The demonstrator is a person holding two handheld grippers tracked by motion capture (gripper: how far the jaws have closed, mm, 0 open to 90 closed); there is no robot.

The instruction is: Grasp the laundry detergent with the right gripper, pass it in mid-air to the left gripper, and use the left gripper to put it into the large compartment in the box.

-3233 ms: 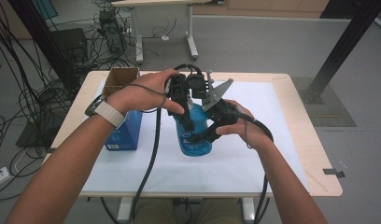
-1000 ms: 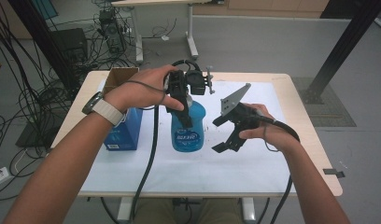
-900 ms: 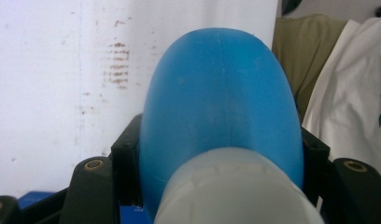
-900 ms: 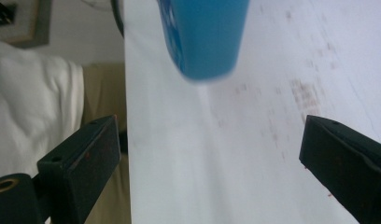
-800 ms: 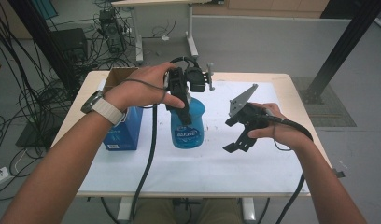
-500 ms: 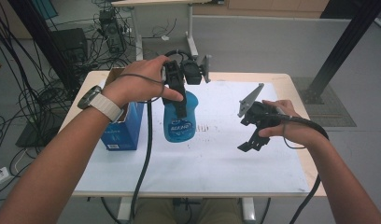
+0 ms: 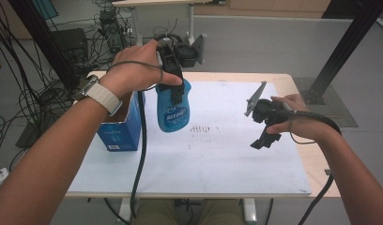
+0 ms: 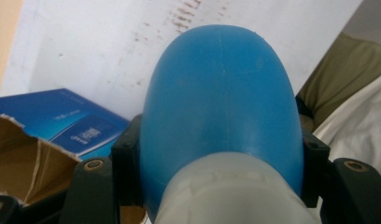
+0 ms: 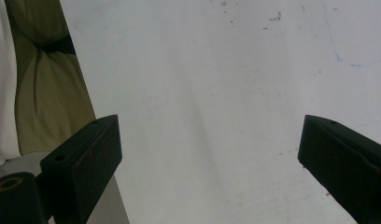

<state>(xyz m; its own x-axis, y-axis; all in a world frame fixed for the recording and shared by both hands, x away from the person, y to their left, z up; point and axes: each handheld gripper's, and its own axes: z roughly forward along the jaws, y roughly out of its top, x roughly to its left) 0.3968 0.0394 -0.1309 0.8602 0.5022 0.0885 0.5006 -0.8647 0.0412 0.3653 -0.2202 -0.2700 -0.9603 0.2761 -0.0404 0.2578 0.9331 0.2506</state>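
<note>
Overall, the tabletop point(image 7: 293, 84) is pale wood, largely covered by a white sheet point(image 7: 218, 154) bearing small dark specks near its centre and a faint blue pen outline toward the far side. Around it lies a grey floor; a tangle of black cables point(image 7: 34, 93) runs along the left, a second table's legs stand beyond, and a black post point(image 7: 344, 44) rises at the far right.

An open blue carton point(image 7: 118, 133) stands at the sheet's left edge; white print shows on its face but is too small to read.

The left gripper point(image 7: 176, 91), held in the person's left hand point(image 7: 135, 70), is clamped on the neck end of a blue bottle point(image 7: 173, 110), which hangs lifted above the sheet just beside the carton. In the left gripper view the jaws press both sides of the blue bottle point(image 8: 221, 107) next to its whitish collar. The bottle's white label lettering is blurred and cannot be read.

The right gripper point(image 7: 262, 140), in the right hand point(image 7: 293, 119), hovers over the right part of the sheet, well apart from the bottle. In the right gripper view its jaws stand wide apart with nothing between them.
</note>
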